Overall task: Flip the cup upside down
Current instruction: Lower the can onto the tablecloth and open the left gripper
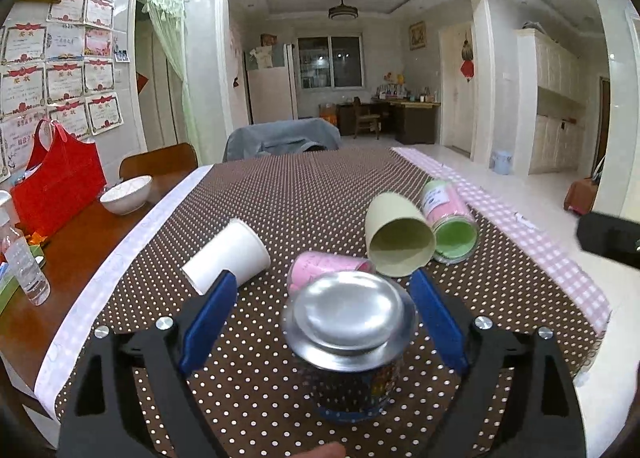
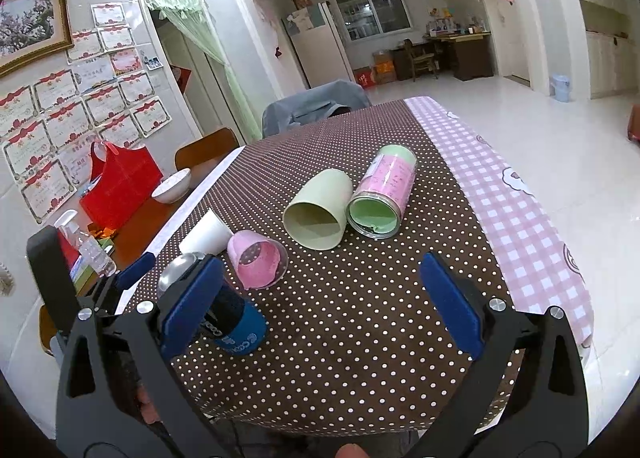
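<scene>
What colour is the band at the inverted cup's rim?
Blue, on the metal cup; clearest in the right wrist view.

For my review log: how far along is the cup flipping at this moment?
Looks done: the metal cup stands inverted on the dotted tablecloth, silver base up, between the open left gripper, whose fingers are apart from it. In hand: nothing; the right gripper is open too. Left: the white paper cup, small pink cup, pale green cup and pink-and-green cup lie on their sides.
</scene>
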`<state>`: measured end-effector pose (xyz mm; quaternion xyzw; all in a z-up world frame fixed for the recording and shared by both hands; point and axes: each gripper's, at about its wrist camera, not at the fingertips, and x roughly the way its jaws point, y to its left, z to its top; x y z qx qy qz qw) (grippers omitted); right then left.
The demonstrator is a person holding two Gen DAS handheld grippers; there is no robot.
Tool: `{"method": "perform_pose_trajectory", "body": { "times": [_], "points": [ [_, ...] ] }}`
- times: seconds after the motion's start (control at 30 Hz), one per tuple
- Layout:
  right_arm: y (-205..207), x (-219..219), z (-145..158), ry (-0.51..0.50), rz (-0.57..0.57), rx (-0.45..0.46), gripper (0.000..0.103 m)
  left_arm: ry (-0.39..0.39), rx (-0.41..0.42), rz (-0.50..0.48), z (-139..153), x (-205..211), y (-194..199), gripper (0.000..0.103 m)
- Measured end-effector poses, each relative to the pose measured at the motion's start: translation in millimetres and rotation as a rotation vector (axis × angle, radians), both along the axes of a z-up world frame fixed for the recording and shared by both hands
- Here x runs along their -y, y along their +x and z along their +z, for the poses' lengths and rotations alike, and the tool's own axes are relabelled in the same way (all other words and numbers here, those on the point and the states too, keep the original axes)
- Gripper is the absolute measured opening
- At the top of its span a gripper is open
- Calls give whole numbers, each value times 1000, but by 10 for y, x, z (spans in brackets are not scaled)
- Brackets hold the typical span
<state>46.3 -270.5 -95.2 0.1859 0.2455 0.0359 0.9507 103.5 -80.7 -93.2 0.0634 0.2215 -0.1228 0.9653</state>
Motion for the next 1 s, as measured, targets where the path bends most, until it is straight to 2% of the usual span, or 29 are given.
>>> {"method": "perform_pose_trajectory", "body": {
  "times": [0.3, 0.4, 0.8, 1.0],
  "points": [
    [-74, -93, 175, -16, 12, 45, 97, -47, 73, -2, 356, -122, -242, 88],
    [-95, -138, 233, -25, 17, 58, 97, -38, 91, 26, 443, -182, -319, 89],
    [-328, -399, 450, -90, 14, 109, 97, -45, 59, 183, 679, -602, -516, 89],
    [-480, -559, 515, -146, 3, 126, 97, -13, 75, 237, 757, -726, -741, 89]
  ]
}}
